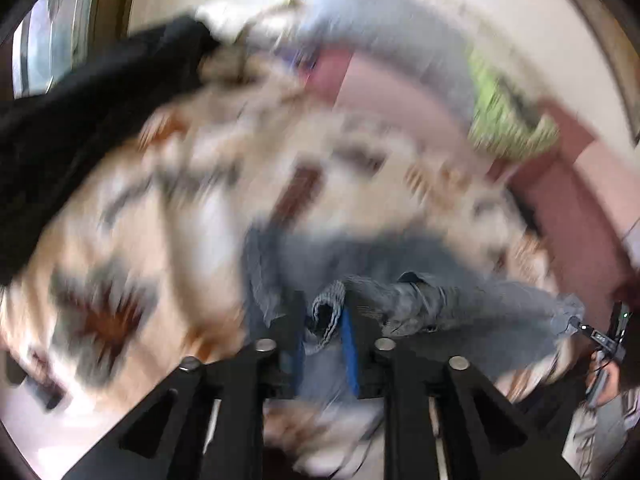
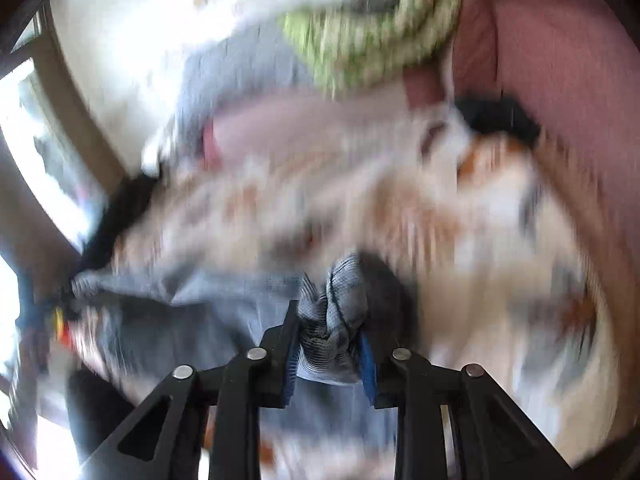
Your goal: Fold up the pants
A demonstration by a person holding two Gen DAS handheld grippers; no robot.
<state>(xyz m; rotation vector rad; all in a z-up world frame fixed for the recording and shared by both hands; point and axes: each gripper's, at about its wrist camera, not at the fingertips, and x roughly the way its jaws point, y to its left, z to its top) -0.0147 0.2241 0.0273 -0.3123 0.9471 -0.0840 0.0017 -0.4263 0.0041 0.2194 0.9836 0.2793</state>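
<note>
The pants (image 1: 432,304) are grey-blue denim-like cloth, held up between both grippers above a patterned bedspread (image 1: 168,200). My left gripper (image 1: 324,320) is shut on a bunched edge of the pants, with cloth stretching right toward the other gripper (image 1: 608,340) at the frame's right edge. In the right wrist view my right gripper (image 2: 330,336) is shut on a bunched fold of the pants (image 2: 208,292), which stretch left. Both views are motion-blurred.
The cream, brown and grey bedspread (image 2: 480,208) covers the bed. A black garment (image 1: 80,120) lies at the left. A green patterned cloth (image 2: 372,28), a grey-blue cloth (image 1: 392,28) and a pink sheet (image 2: 560,60) lie further back. A window (image 2: 32,160) is at the left.
</note>
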